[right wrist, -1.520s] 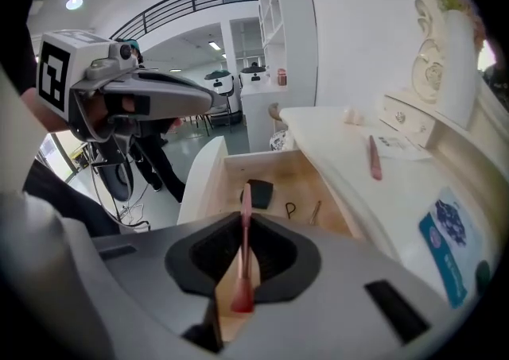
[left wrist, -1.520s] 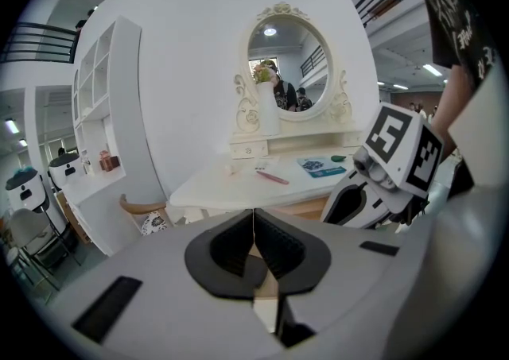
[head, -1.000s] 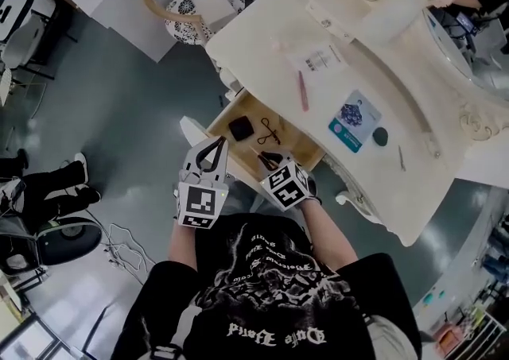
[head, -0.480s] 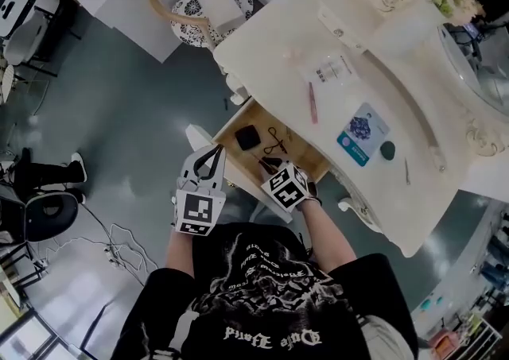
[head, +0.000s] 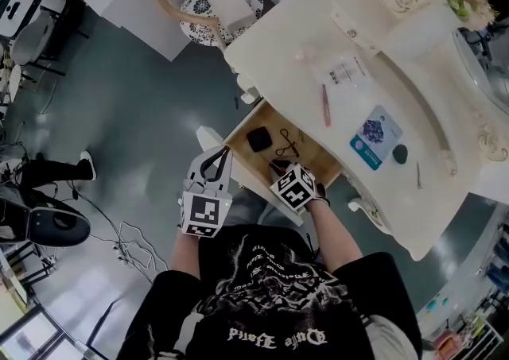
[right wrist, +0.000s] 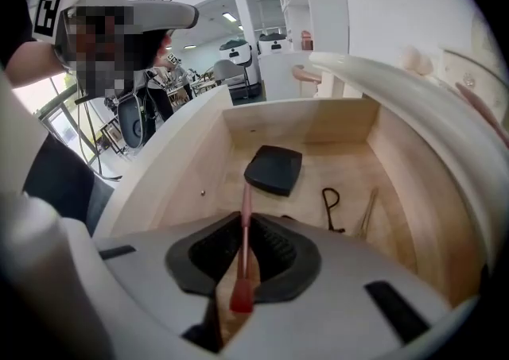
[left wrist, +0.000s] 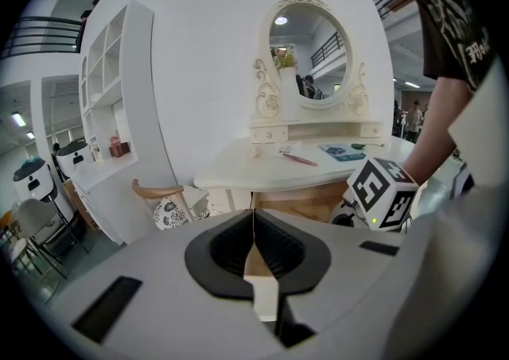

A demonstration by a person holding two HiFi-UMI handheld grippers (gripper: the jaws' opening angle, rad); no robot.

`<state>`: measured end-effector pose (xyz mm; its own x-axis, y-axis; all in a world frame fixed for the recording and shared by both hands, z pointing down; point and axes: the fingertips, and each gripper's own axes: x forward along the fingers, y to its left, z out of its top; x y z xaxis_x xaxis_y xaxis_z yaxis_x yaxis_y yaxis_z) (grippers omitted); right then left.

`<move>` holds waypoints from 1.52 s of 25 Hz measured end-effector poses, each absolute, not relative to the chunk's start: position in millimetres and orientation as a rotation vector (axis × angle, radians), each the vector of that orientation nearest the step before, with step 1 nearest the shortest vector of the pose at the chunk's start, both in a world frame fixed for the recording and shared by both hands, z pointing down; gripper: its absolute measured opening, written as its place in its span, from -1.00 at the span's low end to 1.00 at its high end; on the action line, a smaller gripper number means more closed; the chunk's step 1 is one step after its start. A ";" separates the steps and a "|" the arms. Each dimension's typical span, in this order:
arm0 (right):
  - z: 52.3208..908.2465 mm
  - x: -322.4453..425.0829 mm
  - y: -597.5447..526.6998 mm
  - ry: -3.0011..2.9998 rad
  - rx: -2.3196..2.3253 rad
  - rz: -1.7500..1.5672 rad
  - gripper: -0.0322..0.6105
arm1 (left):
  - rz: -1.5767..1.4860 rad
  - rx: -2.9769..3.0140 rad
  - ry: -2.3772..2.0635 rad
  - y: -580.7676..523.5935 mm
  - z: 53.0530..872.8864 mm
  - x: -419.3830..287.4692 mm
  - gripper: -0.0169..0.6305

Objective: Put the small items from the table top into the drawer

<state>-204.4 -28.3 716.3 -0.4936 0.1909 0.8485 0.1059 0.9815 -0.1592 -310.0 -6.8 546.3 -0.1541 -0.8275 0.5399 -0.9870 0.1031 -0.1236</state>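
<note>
The cream dressing table's (head: 445, 215) wooden drawer (head: 242, 129) stands pulled open. My right gripper (head: 280, 168) dips into its near end, shut on a thin pink stick (right wrist: 243, 271) with a red end that runs up between the jaws. Deeper in the drawer (right wrist: 191, 168) lie a black square case (right wrist: 273, 168), a black looped item (right wrist: 330, 203) and a thin wooden stick (right wrist: 369, 211). My left gripper (head: 216, 158) hangs shut and empty just left of the drawer front. On the table top rest a pink pen (head: 325, 105), a blue packet (head: 376, 136), a dark round item (head: 400, 153) and a clear packet (head: 343, 72).
A stool with a patterned cushion (head: 219, 9) stands left of the table. White panels lie beyond it. A seated person's legs (head: 48, 168) and loose cables (head: 119, 243) occupy the floor at left. An oval mirror (left wrist: 308, 52) rises at the table's back.
My right gripper has sunk a little further into the drawer with the pink stick still in its jaws. The left gripper has drifted slightly beside the drawer front.
</note>
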 end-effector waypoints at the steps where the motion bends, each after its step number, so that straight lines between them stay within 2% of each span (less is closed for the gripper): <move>1: 718.2 -204.5 -28.1 -2.088 -0.210 0.102 -0.74 | 0.666 1.782 -2.051 -6.1 546.9 -311.2 -0.90; 31: 743.2 -196.9 -27.4 -1.986 -0.187 0.149 -0.73 | 0.688 1.819 -2.026 -15.5 540.0 -329.9 -0.90; 38: 738.0 -199.0 -28.9 -2.009 -0.144 0.231 -0.64 | 0.692 1.836 -2.028 -14.0 537.8 -329.0 -0.90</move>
